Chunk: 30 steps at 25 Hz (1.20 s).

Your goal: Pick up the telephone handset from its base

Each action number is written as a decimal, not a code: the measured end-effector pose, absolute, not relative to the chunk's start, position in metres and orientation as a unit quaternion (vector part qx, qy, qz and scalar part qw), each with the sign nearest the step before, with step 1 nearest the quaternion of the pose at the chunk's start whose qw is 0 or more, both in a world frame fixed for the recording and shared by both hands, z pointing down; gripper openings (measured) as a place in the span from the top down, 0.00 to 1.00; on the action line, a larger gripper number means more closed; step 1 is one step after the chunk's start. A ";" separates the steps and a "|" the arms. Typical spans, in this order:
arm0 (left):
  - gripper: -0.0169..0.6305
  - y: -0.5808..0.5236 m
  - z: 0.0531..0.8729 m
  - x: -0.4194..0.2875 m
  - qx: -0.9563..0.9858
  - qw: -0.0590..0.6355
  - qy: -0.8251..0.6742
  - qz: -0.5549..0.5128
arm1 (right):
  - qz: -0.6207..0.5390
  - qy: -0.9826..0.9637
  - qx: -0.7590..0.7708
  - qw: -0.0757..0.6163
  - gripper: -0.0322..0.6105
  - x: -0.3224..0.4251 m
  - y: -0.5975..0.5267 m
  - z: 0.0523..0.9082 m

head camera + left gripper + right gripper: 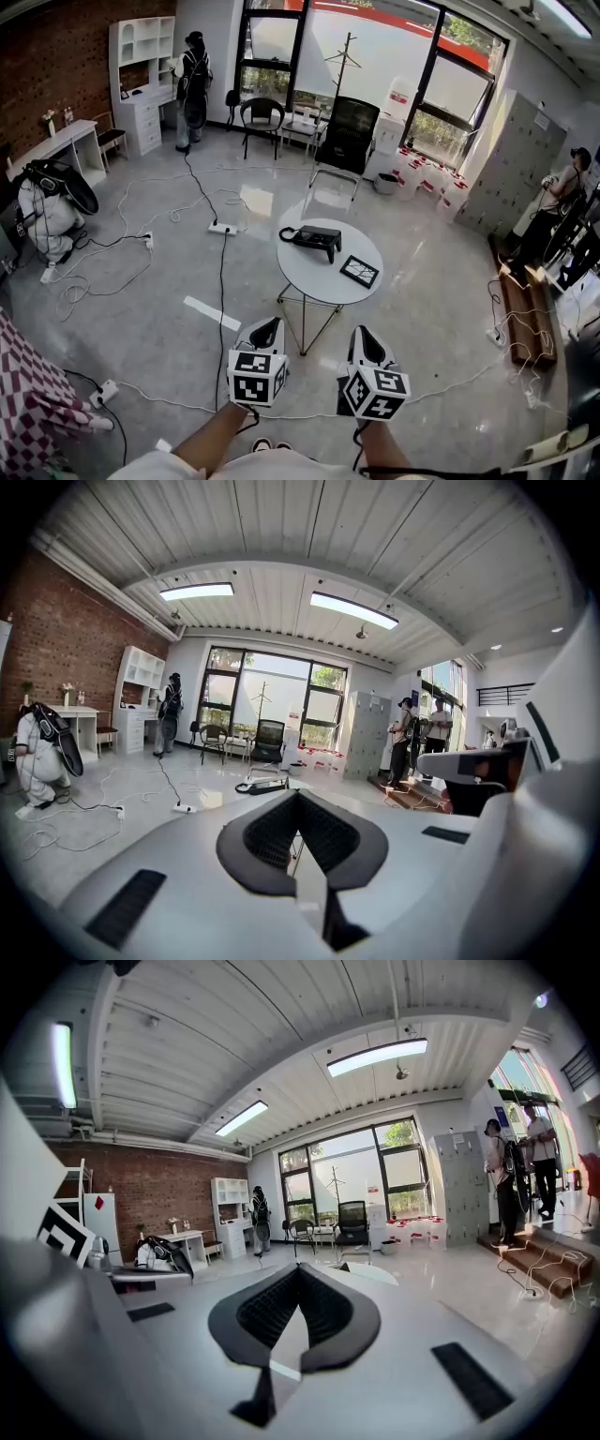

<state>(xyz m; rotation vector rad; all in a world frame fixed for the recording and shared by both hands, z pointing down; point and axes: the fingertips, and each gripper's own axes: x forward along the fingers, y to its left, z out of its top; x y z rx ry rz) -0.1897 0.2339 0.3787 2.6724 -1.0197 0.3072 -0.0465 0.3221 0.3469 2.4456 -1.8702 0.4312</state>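
Handset (300,234) lay on its black base (325,241) on the round white table (314,281), toward the far left of the top, with a small dark framed slab (359,271) nearer the right edge. Both grippers hung low in front of the person, well short of the table: the left gripper (269,323) and the right gripper (362,331) sat side by side, each with its jaws pressed together on nothing. Cables (222,281) trailed over the glossy floor (141,300), and a black chair (347,131) stood beyond the table near the windows (375,47)
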 end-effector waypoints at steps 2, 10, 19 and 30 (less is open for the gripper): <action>0.96 0.235 0.381 -0.191 0.922 0.131 -0.347 0.109 | 0.144 -0.594 0.791 0.017 0.91 -0.046 0.323 0.350; 0.96 0.237 0.388 -0.190 0.924 0.125 -0.340 0.124 | 0.169 -0.578 0.798 0.015 0.91 -0.042 0.332 0.368; 0.96 0.220 0.403 -0.167 0.921 0.120 -0.343 0.143 | 0.183 -0.575 0.797 0.015 0.91 -0.016 0.314 0.385; 0.96 0.162 0.393 -0.131 0.917 0.109 -0.361 0.128 | 0.170 -0.599 0.782 0.007 0.91 0.013 0.240 0.376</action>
